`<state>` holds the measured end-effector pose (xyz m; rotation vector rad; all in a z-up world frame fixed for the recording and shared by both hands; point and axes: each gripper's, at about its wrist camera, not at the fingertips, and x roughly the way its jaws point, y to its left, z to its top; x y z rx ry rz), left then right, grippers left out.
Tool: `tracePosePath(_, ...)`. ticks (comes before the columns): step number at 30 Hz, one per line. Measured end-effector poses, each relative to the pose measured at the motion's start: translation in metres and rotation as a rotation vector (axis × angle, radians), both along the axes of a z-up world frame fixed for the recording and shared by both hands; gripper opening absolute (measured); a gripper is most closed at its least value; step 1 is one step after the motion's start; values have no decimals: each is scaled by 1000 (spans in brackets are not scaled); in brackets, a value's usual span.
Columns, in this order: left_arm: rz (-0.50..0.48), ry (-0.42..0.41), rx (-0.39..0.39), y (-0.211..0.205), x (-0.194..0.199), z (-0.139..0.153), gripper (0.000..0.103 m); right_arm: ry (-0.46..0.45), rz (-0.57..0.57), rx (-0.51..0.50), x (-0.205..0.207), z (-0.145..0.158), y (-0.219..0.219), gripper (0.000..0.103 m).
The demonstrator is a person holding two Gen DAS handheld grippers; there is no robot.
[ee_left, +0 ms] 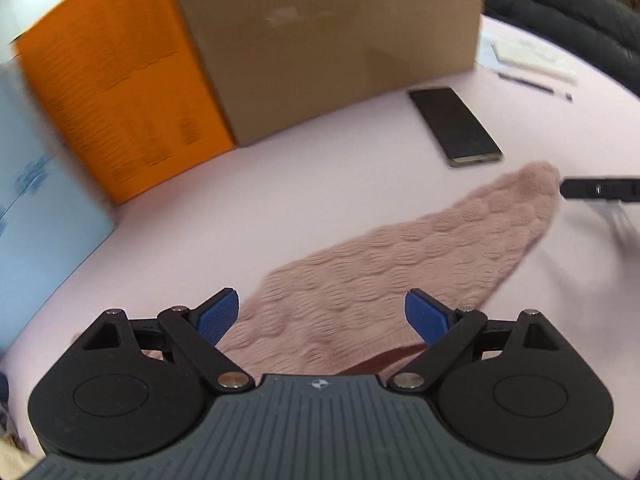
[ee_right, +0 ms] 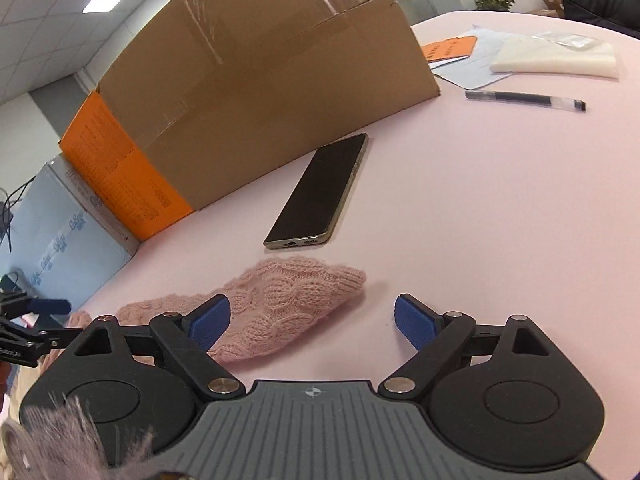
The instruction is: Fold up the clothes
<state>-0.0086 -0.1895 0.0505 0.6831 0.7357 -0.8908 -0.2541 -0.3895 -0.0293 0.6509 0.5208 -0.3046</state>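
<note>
The cardboard box (ee_right: 256, 92) fills the upper left. My pink knitted garment (ee_left: 400, 264) lies mid-frame on the pale pink counter (ee_right: 500, 208). The left tool (ee_left: 322, 316) and right tool (ee_right: 312, 320) are spread, holding nothing. Risk: dragging knit could shove the nearby phone (ee_right: 320, 192). Office ceiling beyond.

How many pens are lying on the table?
1: the pen lies behind the phone, near the papers. The cardboard box could hide others.

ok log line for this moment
task: fold clothes | left gripper: open, over knit | right gripper: open, by knit tip | held: nothing | phone beside knit
</note>
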Motion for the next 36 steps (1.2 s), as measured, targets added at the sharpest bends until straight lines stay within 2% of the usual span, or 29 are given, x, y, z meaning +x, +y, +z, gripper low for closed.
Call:
tracePosePath(3,-16,-24,68,-25,-9,-18,90,30,127,-58,11,1,-12,94)
tracePosePath(9,27,20,130,-36,-3,-36,90,62,344,-162,37,0,-30,103)
tracePosePath(12,55,41,143,-35,2,-41,90,76,522,-199,50,0,-24,103)
tracePosePath(14,68,47,146,-34,4,-43,90,88,662,-172,57,2,-16,103)
tracePosePath(15,74,51,147,-33,5,-43,90,104,706,-175,58,4,-10,99)
tracePosePath(17,84,57,148,-31,6,-44,90,128,740,-183,59,7,-3,82)
tracePosePath(18,88,61,146,-30,6,-44,90,142,727,-157,60,8,-3,66)
tracePosePath(19,92,64,142,-30,6,-44,90,159,707,-128,61,9,-5,43)
tracePosePath(20,95,67,138,-29,7,-43,90,177,703,-95,62,10,-8,28)
tracePosePath(21,98,69,133,-28,7,-42,90,164,693,-37,62,12,-11,20)
tracePosePath(23,103,73,122,-26,7,-40,90,136,671,80,60,15,-18,20)
tracePosePath(24,105,73,113,-23,7,-38,90,87,656,174,58,17,-22,20)
tracePosePath(26,117,60,85,-15,7,-29,90,-3,627,261,59,28,-22,20)
tracePosePath(31,167,13,7,23,7,-6,90,-147,652,343,85,54,6,21)
tracePosePath(36,251,-73,7,71,9,4,90,-167,780,358,143,55,58,23)
